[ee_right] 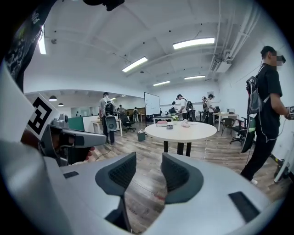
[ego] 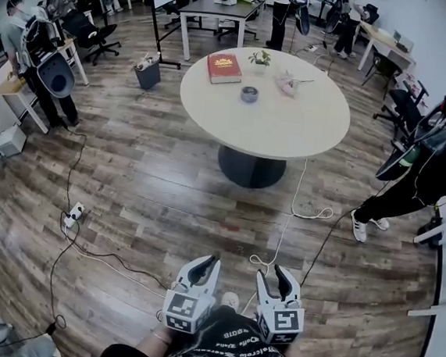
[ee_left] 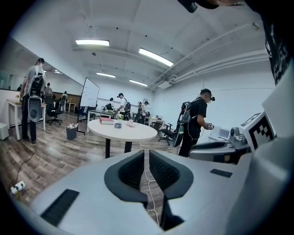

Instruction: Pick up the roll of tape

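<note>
The roll of tape point(ego: 249, 94) is a small grey ring lying flat on the round white table point(ego: 306, 127), far ahead of me. The left gripper view shows the tape point(ee_left: 118, 125) small and distant, and so does the right gripper view, tape point(ee_right: 169, 126). Both grippers sit low and close to my body, well short of the table. My left gripper point(ego: 209, 263) point(ee_left: 147, 158) is shut with nothing between its pads. My right gripper point(ego: 273, 276) point(ee_right: 149, 161) stands open and empty, with floor showing through the gap.
On the table also lie a red book point(ego: 223, 66), a small potted plant point(ego: 259, 59) and a pink object point(ego: 286, 83). White cables point(ego: 285, 227) and a power strip point(ego: 73, 214) lie on the wooden floor. A person point(ego: 424, 166) stands at the right; others, desks and chairs ring the room.
</note>
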Tool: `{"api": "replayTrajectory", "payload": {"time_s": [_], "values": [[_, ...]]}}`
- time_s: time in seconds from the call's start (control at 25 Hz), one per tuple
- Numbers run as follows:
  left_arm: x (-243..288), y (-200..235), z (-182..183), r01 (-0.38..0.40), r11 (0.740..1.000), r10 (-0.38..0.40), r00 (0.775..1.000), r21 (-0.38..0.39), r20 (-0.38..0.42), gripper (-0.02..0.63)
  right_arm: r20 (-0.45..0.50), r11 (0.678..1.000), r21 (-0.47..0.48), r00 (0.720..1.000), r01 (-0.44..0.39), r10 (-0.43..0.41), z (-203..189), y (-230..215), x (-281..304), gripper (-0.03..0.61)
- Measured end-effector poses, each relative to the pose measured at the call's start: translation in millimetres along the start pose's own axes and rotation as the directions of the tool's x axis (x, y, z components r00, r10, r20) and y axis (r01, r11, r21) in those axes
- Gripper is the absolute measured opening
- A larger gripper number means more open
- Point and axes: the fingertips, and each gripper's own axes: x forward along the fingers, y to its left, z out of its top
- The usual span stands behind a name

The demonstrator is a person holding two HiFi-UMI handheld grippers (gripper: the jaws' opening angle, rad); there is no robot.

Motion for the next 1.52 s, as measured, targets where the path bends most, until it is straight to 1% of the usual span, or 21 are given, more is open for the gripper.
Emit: {"api": "replayTrajectory", "payload": {"time_s": [0.04,0.08,0.12,0.16,0.24,0.32,0.44,0.68,0.96,1.08,1.2,1.52], "values": [[1,-1,0,0.007,1.0,-0.007,1.0,-0.009,0.002,0.037,0.002,1.0,0.0,1.0,-0.012,0.012,1,1,0,0.191],[2,-2,0,0.016,1.0,-0.015,1.0,-0.019,0.003,0.103,0.003,1.0,-0.003,1.0,-0.023,0.023,1,2,1,0.204],[3,-3,0,0.023,0.999,-0.023,1.0,-0.026,0.004,0.191,0.0,0.999,-0.011,0.999,-0.034,0.034,1,3,1,0.23],[5,-4,0,0.026,0.999,-0.026,1.0,-0.028,0.005,0.239,-0.006,0.999,-0.023,0.999,-0.046,0.046,1,4,2,0.261],[9,-8,-1,0.022,0.999,-0.022,1.0,-0.027,0.004,0.278,-0.021,0.997,-0.041,0.998,-0.066,0.065,-2,3,3,0.325],[13,-13,-2,0.02,0.999,-0.02,1.0,-0.031,-0.005,0.302,-0.029,0.996,-0.028,0.996,-0.08,0.079,-4,-1,2,0.355],[16,-20,-1,0.017,0.999,-0.018,1.0,-0.038,-0.023,0.311,-0.031,0.996,-0.014,0.996,-0.086,0.086,-5,-7,-1,0.36],[24,-31,-14,0.013,1.0,-0.014,0.999,-0.028,-0.029,0.311,-0.028,0.996,-0.032,0.996,-0.082,0.081,-9,-27,1,0.36],[38,-38,-23,0.029,0.998,-0.032,0.998,-0.061,-0.058,0.311,-0.032,0.996,-0.013,0.996,-0.083,0.082,-12,-40,7,0.36],[50,-31,-22,0.044,0.998,-0.047,0.997,-0.042,-0.06,0.31,-0.031,0.997,-0.009,0.996,-0.082,0.081,-10,-39,21,0.36],[73,-22,-16,0.069,0.997,-0.071,0.996,-0.043,-0.049,0.31,-0.037,0.997,-0.02,0.997,-0.075,0.074,-4,-45,42,0.36],[133,36,27,0.083,0.996,-0.084,0.996,-0.044,-0.02,0.31,-0.037,0.999,-0.005,0.999,-0.032,0.032,29,-62,110,0.36]]}}
